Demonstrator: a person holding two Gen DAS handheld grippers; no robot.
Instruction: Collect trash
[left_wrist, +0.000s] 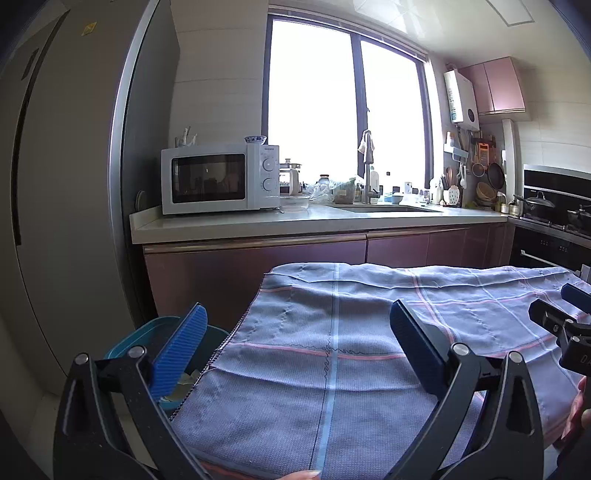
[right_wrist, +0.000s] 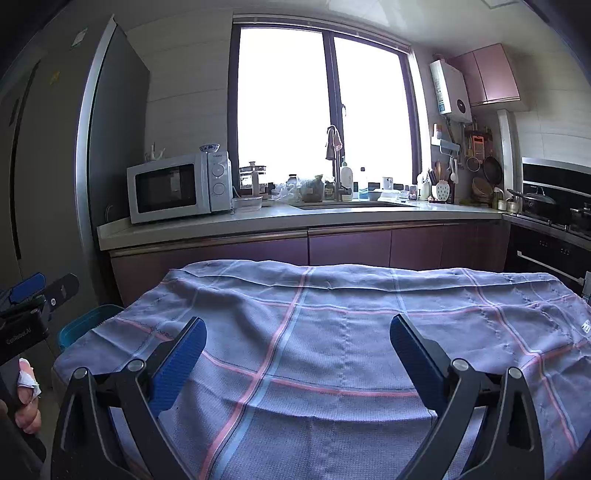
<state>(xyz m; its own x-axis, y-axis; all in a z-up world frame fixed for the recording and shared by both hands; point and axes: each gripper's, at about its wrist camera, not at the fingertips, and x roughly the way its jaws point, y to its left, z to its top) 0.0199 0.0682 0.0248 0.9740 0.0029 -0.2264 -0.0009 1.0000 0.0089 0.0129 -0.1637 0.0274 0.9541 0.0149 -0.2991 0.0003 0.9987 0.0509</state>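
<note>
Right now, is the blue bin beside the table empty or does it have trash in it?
Not empty: the blue bin shows pale crumpled scraps inside, behind the open left gripper.

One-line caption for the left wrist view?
Left tongs open above a checked cloth, blue bin with paper scraps at the table's left edge, right tongs entering at right.

The left gripper (left_wrist: 299, 350) is hovering, jaws spread, over the checked cloth (left_wrist: 332, 369); the blue bin (left_wrist: 147, 332) is sitting just left of the cloth.
</note>
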